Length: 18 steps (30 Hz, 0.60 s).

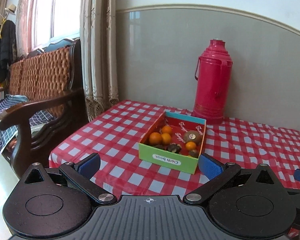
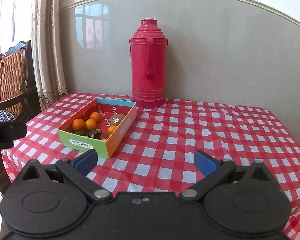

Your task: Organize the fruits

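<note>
A cardboard box [image 1: 171,161] holding four oranges [image 1: 155,138], a kiwi [image 1: 193,136] and some dark fruit [image 1: 174,147] is seen on the checked table [image 2: 190,140], in front of a red flask [image 2: 148,66] set against the wall. The left tool [image 1: 150,165] is held spread wide and empty, just short of the box's near wall. The right tool [image 2: 146,163] is likewise spread and empty, with the box lying ahead to its left.

The box [image 1: 171,161] front label reads "Cloth book", upside down
</note>
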Available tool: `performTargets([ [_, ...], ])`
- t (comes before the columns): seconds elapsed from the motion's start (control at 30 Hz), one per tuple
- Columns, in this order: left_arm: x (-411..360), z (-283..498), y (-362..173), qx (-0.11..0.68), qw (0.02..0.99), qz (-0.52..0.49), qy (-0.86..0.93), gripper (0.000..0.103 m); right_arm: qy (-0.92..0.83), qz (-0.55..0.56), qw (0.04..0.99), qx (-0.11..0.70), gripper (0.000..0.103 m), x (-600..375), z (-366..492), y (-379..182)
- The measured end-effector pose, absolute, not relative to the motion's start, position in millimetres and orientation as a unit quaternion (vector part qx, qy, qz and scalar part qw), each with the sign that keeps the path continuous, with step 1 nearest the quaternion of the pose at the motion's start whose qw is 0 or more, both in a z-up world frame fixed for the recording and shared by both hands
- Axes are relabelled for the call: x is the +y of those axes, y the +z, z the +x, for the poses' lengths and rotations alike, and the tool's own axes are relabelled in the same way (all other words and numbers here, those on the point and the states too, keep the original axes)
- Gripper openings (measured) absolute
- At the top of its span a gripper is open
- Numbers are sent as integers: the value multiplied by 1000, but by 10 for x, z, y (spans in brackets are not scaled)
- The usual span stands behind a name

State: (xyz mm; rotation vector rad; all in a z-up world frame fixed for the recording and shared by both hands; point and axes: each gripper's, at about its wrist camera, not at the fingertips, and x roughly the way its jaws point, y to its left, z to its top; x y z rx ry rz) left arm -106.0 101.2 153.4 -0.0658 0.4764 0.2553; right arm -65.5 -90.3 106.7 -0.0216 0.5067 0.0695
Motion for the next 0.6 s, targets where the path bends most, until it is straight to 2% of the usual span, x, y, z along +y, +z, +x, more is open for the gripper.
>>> performTargets([
  [0.6, 942, -1045, 1474, 237, 964, -19, 123, 103, 36, -9, 967, 252, 97, -890, -663, 1036],
])
